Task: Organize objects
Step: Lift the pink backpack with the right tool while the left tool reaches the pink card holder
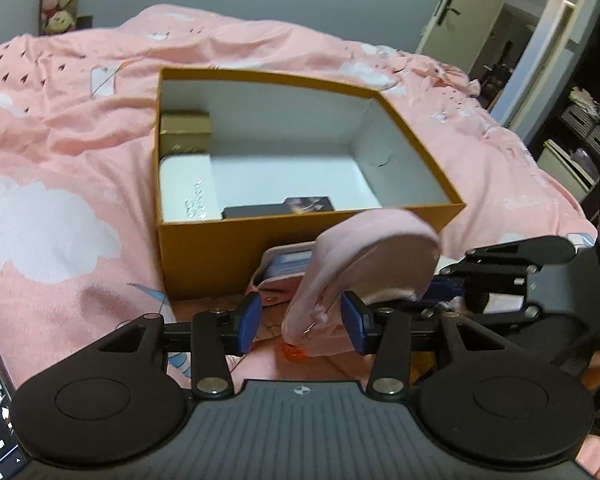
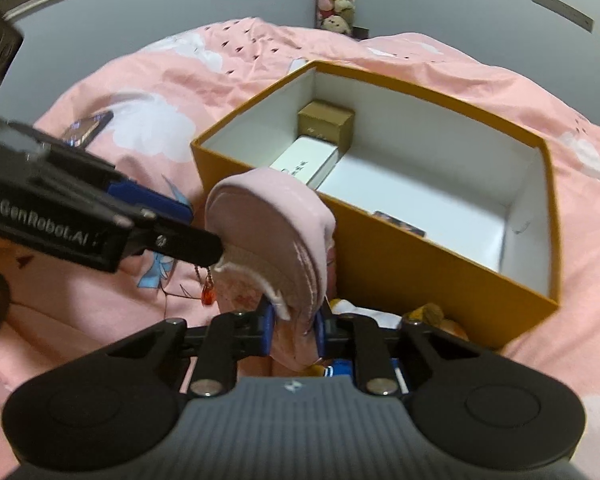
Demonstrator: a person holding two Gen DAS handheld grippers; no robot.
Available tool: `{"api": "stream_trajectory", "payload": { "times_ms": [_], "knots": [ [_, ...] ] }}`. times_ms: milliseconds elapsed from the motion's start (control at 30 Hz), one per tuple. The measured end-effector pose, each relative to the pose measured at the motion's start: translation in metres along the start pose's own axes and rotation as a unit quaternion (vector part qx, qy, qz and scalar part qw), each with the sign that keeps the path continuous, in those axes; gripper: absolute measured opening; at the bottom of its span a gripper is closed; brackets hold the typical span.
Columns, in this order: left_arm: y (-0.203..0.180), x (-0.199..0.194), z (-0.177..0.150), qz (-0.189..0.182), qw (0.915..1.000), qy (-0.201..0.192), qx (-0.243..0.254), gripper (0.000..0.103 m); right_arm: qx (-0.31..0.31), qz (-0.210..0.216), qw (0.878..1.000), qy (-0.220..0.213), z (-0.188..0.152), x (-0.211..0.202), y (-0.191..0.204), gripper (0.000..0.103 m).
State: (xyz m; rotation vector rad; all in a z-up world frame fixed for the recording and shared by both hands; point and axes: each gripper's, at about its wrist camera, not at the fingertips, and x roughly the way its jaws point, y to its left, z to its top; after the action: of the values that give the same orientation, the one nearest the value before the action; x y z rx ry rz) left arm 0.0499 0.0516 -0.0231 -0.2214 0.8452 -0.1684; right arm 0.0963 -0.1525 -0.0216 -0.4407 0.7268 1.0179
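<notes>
The pink pouch [image 2: 272,236] is hanging in front of the orange box [image 1: 220,256], and the right gripper [image 2: 294,330] is pinching its lower edge, blue pads pressed tight against the fabric on both sides. The right wrist view is giving us that grip clearly. It is also showing a red bead [image 2: 208,298] dangling on a short chain beside the pouch, and a yellow plush toy [image 2: 432,314] lying against the near wall of the box.

Over in the left wrist view, the left gripper [image 1: 302,322] is sitting with its jaws spread. The pouch's lower end is drooping between the blue pads [image 1: 248,320], and I cannot tell whether the right-hand pad is touching it. This view is picking up a small pink case [image 1: 284,270] with a blue panel, lying behind the pouch at the foot of the box.

Inside the box both cameras are catching a gold carton [image 1: 186,130] in the far corner, a white carton [image 1: 184,186] next to it and a dark card [image 1: 280,208] flat by the near wall. The box is resting on a pink bedspread [image 1: 60,140]. The open door [image 1: 460,12] is showing only from the left side.
</notes>
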Motion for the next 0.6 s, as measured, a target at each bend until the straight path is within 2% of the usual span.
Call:
{"api": "stream_trajectory", "payload": {
  "times_ms": [67, 100, 233, 367, 500, 600],
  "knots": [
    [-0.002, -0.002, 0.0, 0.002, 1.0, -0.001, 0.001, 0.057, 0.016, 0.0, 1.0, -0.004, 0.001, -0.011, -0.006, 0.02],
    [-0.001, -0.003, 0.0, -0.004, 1.0, -0.001, -0.004, 0.061, 0.023, 0.003, 1.0, -0.007, 0.001, -0.016, -0.009, 0.02],
    [0.005, -0.007, 0.002, -0.036, 0.9986, 0.003, -0.039, 0.061, 0.038, 0.0, 0.999, -0.018, 0.004, -0.037, -0.015, 0.02],
    [0.007, -0.009, 0.003, -0.027, 0.9983, 0.003, -0.052, 0.061, 0.053, -0.012, 0.998, -0.029, 0.006, -0.056, -0.023, 0.02],
    [0.016, -0.005, 0.006, -0.034, 0.9952, 0.017, -0.09, 0.062, 0.082, -0.036, 0.996, -0.02, 0.006, -0.061, -0.036, 0.02],
    [0.027, 0.003, 0.008, -0.034, 0.9901, 0.034, -0.132, 0.063, 0.123, -0.034, 0.992, -0.001, 0.001, -0.059, -0.05, 0.02]
  ]
}}
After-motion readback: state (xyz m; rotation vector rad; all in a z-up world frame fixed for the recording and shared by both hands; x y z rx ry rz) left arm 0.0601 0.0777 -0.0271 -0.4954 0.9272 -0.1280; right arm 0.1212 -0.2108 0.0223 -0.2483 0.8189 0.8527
